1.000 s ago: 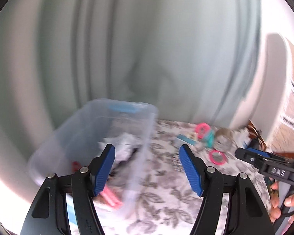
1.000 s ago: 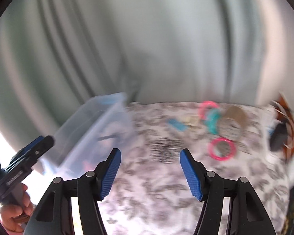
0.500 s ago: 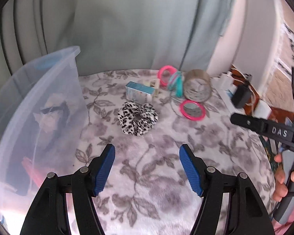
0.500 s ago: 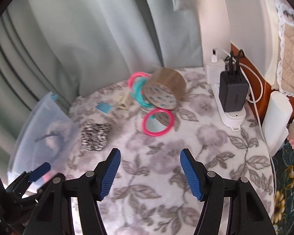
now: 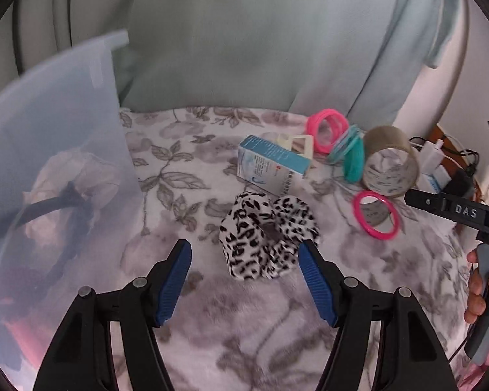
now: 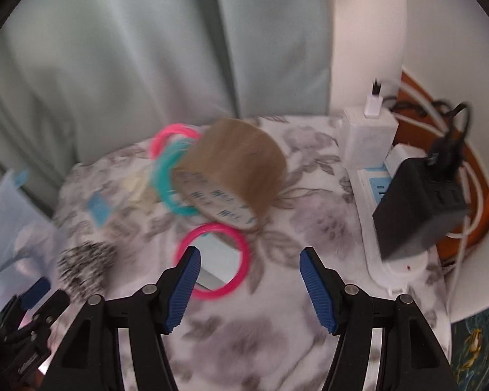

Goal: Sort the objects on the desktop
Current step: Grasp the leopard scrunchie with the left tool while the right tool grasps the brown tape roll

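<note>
A black-and-white leopard scrunchie (image 5: pixel 267 241) lies on the floral cloth, just ahead of my open left gripper (image 5: pixel 244 247) and between its blue fingertips without touching them. Behind it lie a blue box (image 5: pixel 270 163), pink rings (image 5: pixel 329 125), teal rings (image 5: pixel 352 153), a brown tape roll (image 5: pixel 391 166) and a pink-rimmed mirror (image 5: pixel 376 215). My right gripper (image 6: pixel 247 254) is open and holds nothing. The mirror (image 6: pixel 212 260) lies by its left fingertip and the tape roll (image 6: pixel 238 169) stands beyond. The scrunchie (image 6: pixel 84 264) is blurred at the left.
A clear plastic bin (image 5: pixel 49 163) with a headband and other items stands at the left. A white power strip (image 6: pixel 384 228) with a black adapter (image 6: pixel 420 208), a white charger (image 6: pixel 368 137) and cables lines the right edge. Grey-green curtains hang behind the table.
Both grippers have come down and forward over the table. The left view swung from the bin to the scrunchie, the right view to the mirror and tape roll. The jaws kept their width.
</note>
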`<state>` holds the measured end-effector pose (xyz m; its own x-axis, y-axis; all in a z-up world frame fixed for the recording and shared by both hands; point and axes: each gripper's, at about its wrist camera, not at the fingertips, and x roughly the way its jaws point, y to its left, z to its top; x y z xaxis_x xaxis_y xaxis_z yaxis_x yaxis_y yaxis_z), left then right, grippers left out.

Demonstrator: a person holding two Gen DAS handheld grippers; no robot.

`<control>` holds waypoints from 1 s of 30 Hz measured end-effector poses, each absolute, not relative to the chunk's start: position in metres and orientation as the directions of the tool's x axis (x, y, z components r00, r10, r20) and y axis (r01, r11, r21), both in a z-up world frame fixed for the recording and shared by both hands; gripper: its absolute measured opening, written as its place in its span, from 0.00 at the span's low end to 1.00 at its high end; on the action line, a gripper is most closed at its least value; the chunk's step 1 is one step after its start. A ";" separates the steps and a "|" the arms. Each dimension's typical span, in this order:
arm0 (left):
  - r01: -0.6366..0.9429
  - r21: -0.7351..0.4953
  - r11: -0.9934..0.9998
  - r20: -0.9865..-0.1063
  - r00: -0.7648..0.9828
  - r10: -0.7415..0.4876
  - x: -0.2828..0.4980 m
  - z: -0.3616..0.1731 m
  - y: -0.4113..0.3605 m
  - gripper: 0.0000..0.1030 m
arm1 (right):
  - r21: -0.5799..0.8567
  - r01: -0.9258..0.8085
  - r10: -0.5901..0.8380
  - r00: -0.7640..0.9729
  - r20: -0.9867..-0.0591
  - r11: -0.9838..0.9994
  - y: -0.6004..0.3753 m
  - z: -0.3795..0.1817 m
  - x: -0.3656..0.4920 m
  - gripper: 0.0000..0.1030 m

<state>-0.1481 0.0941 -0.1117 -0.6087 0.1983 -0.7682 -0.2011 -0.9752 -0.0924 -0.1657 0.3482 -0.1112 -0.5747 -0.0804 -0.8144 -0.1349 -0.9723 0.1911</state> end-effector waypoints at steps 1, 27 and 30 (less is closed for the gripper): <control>-0.196 -0.092 -0.976 -0.772 -0.606 0.194 -0.152 -0.115 0.094 0.67 | 0.189 -0.140 -0.077 -0.571 -0.817 -0.972 0.349 -0.114 -0.170 0.65; -0.242 -0.192 -0.951 -0.761 -0.575 0.300 -0.170 -0.127 0.096 0.21 | 0.198 -0.135 -0.068 -0.636 -0.769 -0.971 0.362 -0.100 -0.175 0.14; -0.252 -0.200 -0.947 -0.752 -0.580 0.313 -0.160 -0.119 0.095 0.21 | 0.199 -0.121 -0.074 -0.652 -0.754 -0.972 0.362 -0.087 -0.158 0.14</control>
